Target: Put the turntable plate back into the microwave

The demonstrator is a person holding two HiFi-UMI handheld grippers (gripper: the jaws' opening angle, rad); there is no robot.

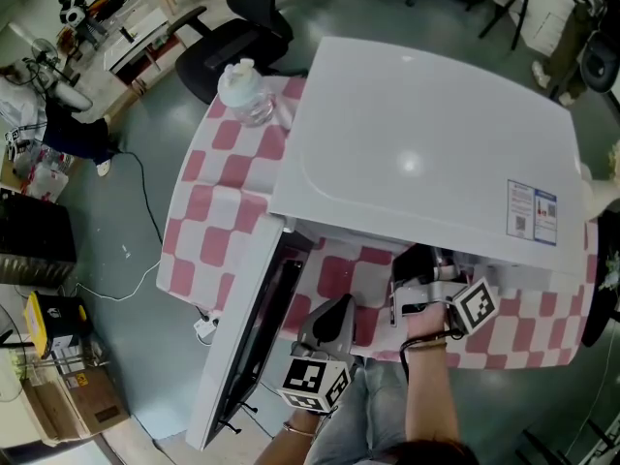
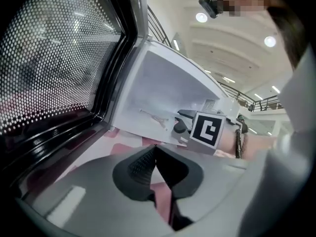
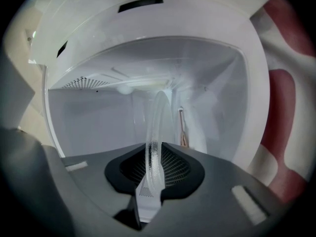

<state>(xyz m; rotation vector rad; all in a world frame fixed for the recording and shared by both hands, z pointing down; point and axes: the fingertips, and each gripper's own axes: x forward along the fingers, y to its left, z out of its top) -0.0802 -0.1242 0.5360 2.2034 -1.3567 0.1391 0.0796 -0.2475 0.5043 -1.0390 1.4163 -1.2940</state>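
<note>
The right gripper point(image 3: 153, 157) clamps the plate point(image 3: 161, 113) by its rim, centre frame, inside the microwave point(image 3: 89, 122); the left gripper point(image 2: 156, 157), lower centre, is closed and empty. Held by so little glass, it may slip and crack.

Item count:
- One microwave point(image 1: 426, 153), with one door point(image 1: 247, 337) and one printed label point(image 1: 532, 211).
- One glass turntable plate point(image 3: 157, 122).
- Two grippers: one left gripper point(image 2: 155, 151) and one right gripper point(image 3: 155, 157).
- One clear bottle point(image 1: 244, 90), far left.
- One checked table point(image 1: 218, 177).
- One black chair point(image 1: 237, 32), beyond the table.
</note>
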